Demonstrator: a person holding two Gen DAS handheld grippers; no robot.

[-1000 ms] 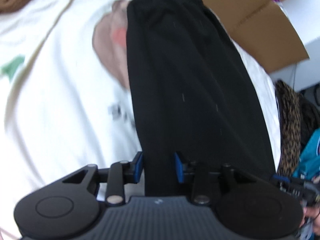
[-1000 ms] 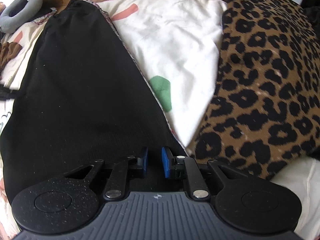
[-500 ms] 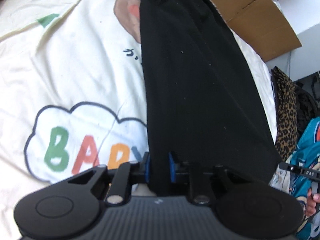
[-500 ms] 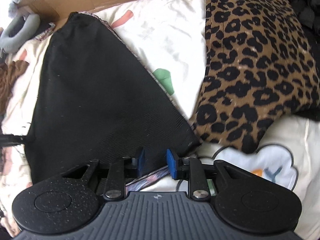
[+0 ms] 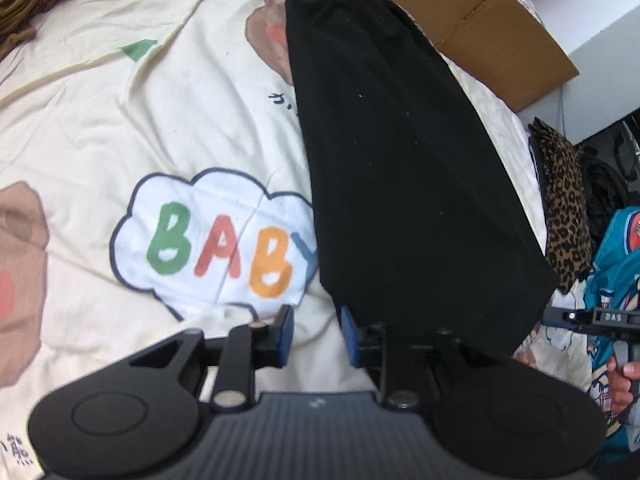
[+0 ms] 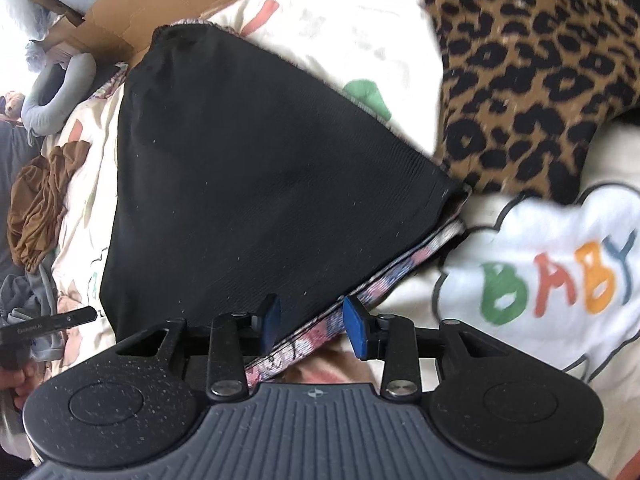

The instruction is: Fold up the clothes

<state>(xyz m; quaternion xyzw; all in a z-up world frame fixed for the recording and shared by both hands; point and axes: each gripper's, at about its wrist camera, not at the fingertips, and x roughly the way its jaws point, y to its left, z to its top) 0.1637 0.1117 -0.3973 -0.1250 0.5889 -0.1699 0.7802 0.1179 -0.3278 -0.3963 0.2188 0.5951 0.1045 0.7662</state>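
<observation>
A black garment (image 5: 400, 160) lies flat and long on a cream printed bedsheet (image 5: 120, 128). My left gripper (image 5: 316, 334) is open and empty, just off the garment's near left corner. In the right wrist view the same black garment (image 6: 256, 184) shows a patterned pink and blue edge (image 6: 360, 296) along its near side. My right gripper (image 6: 312, 326) is open, its jaws standing either side of that near edge without gripping it.
A leopard-print cloth (image 6: 532, 64) lies right of the garment. Flattened cardboard (image 5: 480, 12) lies at the far end. A brown garment (image 6: 40, 200) and a grey neck pillow (image 6: 56, 92) lie at the left. A teal garment (image 5: 616, 264) lies at the right.
Both grippers have opened and let go of the black garment's near edge. They have pulled back and the garment now lies flat on the sheet.
</observation>
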